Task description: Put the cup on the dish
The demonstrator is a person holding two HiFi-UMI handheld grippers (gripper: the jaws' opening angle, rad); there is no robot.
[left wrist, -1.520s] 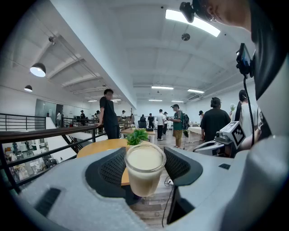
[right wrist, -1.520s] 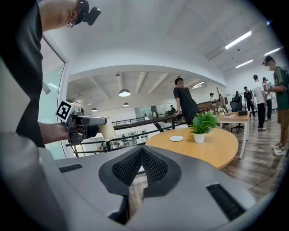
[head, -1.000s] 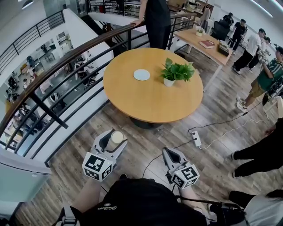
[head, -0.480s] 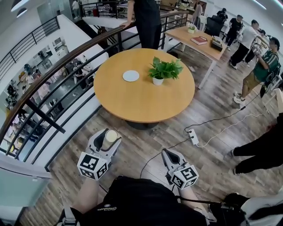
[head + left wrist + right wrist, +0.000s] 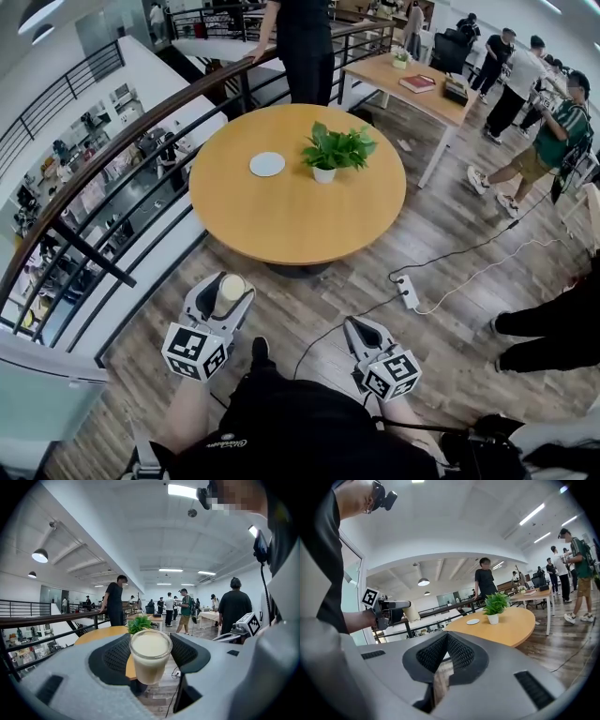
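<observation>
My left gripper (image 5: 221, 292) points nearly level, its jaws wide and clamped on the cup (image 5: 231, 288). My right gripper (image 5: 362, 330), alongside it, has its jaws pressed together, empty.

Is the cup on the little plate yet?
Not yet. Done: the left gripper has the cup gripped between its fingers. In hand: the cup is held above the floor, short of the round table. Left: reach the table and set the cup on the empty white dish beside the plant.
</observation>
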